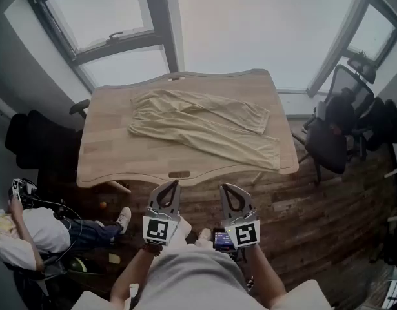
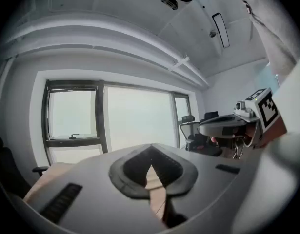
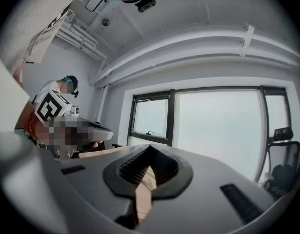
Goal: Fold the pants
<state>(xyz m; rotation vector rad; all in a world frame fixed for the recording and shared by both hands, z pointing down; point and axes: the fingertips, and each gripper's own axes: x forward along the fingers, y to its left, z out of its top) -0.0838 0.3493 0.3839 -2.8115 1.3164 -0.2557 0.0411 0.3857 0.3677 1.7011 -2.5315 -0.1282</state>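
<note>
Pants [image 1: 204, 126] of pale beige cloth lie unfolded on the wooden table [image 1: 108, 157], a little rumpled; the waist end sits toward the table's left and the two legs run out to the right, the nearer leg reaching close to the right front corner. Nothing touches the cloth.

Both tools are held close to the person's body, short of the table's near edge and over the dark plank floor [image 1: 301, 212]; the left hand-held gripper [image 1: 172, 185] is clenched with nothing in it, its dark pads meeting at the tips in its own view; the right hand-held gripper [image 1: 225, 188] is likewise clenched and empty, pads together. They sit side by side, near each other but apart, and both point toward the table; a small lit screen [image 1: 222, 239] shows low between them.

Large windows [image 1: 263, 24] fill the wall beyond the table; dark office chairs [image 1: 334, 134] stand at its right end and another black chair [image 1: 33, 141] at its left; a second person [image 1: 30, 234] sits on the floor side at the lower left, legs stretched toward the table.
</note>
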